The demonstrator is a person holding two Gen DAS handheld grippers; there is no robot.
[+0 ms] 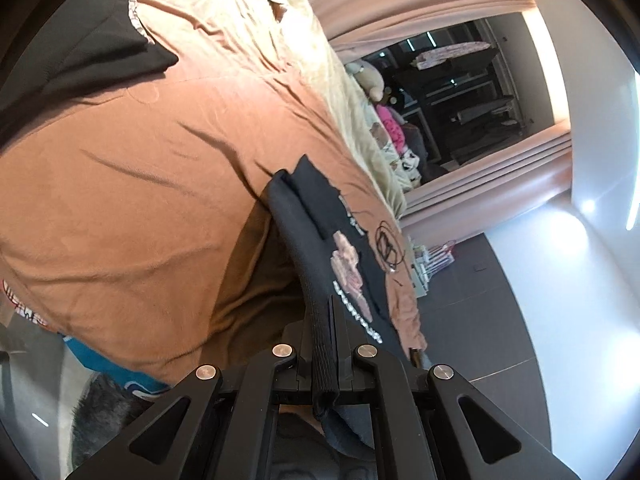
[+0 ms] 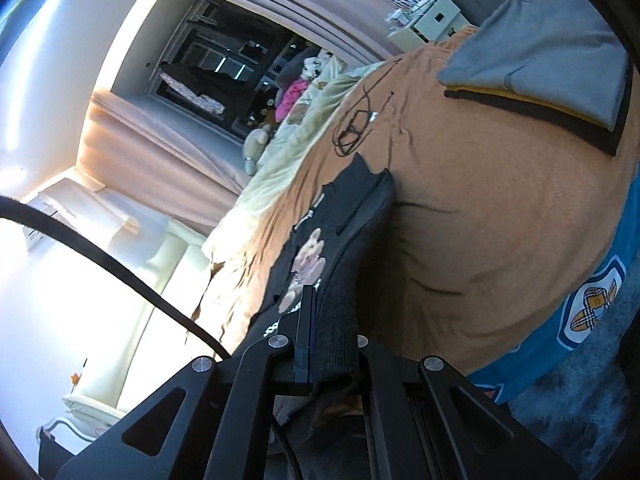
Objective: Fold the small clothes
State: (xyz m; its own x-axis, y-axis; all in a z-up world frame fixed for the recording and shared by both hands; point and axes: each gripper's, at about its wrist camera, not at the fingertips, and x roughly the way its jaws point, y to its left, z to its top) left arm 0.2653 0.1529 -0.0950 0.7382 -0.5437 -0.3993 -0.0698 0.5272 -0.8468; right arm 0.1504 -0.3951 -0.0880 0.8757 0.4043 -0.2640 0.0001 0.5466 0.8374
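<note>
A small black sweatshirt (image 1: 320, 216) with a pink bear print and white lettering is lifted off an orange-brown bed sheet (image 1: 160, 184). My left gripper (image 1: 326, 320) is shut on its ribbed hem. My right gripper (image 2: 320, 312) is shut on the ribbed hem at the other end of the same sweatshirt (image 2: 340, 208). The garment hangs stretched between the two grippers, its far part trailing onto the sheet (image 2: 480, 220). The right gripper's far finger is hidden by the fabric.
A black garment (image 1: 92, 28) lies on the sheet at the upper left. A folded stack, grey on yellow and black (image 2: 552, 64), lies at the upper right. A blue garment with a badge (image 2: 592, 300) hangs at the bed's edge. A black cable (image 2: 352, 120) lies on the sheet.
</note>
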